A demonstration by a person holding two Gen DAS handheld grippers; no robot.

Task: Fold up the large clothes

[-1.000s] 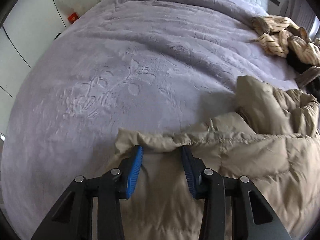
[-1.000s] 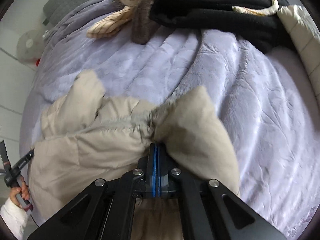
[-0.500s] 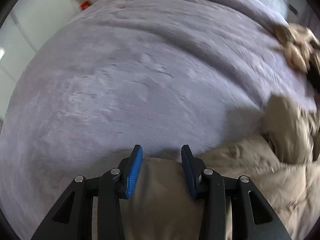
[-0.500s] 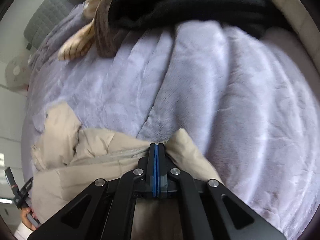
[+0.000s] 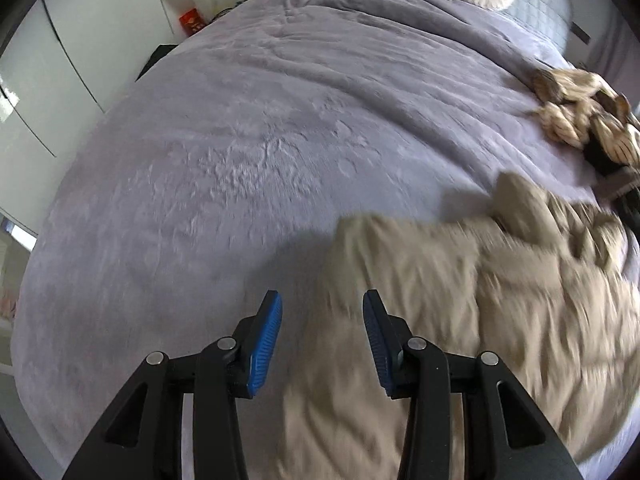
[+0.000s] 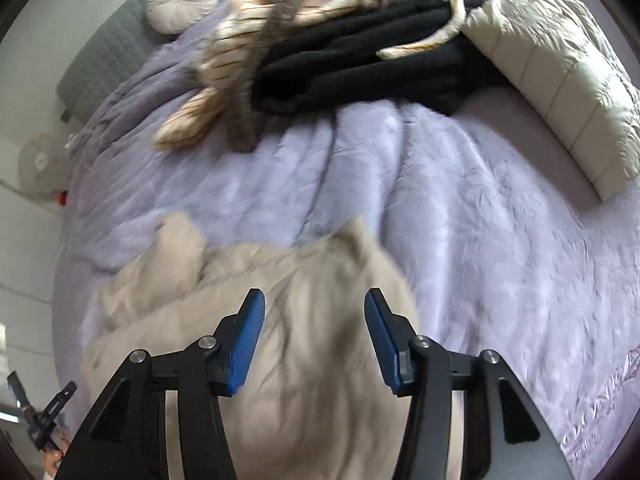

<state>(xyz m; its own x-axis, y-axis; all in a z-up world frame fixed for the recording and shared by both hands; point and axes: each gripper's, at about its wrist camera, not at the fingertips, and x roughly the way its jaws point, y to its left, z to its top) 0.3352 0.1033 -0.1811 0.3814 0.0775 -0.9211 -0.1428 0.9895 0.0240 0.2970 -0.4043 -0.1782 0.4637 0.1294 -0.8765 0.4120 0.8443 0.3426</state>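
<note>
Both grippers, left gripper and right gripper, hang released above the jacket, the right's jaws opening; the jacket looks soft, puffy and light, best pinched at its hem corners.

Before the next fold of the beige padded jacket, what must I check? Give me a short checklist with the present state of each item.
1. Left gripper free of fabric: ok, pads apart, nothing between them.
2. Right gripper released: ok, jaws opening, nothing pinched.
3. Beige padded jacket lying on the purple bedspread: ok.
4. Jacket flat and settled: cannot tell, it is blurred.
5. Bare bedspread beside the jacket for folding: ok.
6. Clothes pile apart from the jacket: ok in the right wrist view.
</note>
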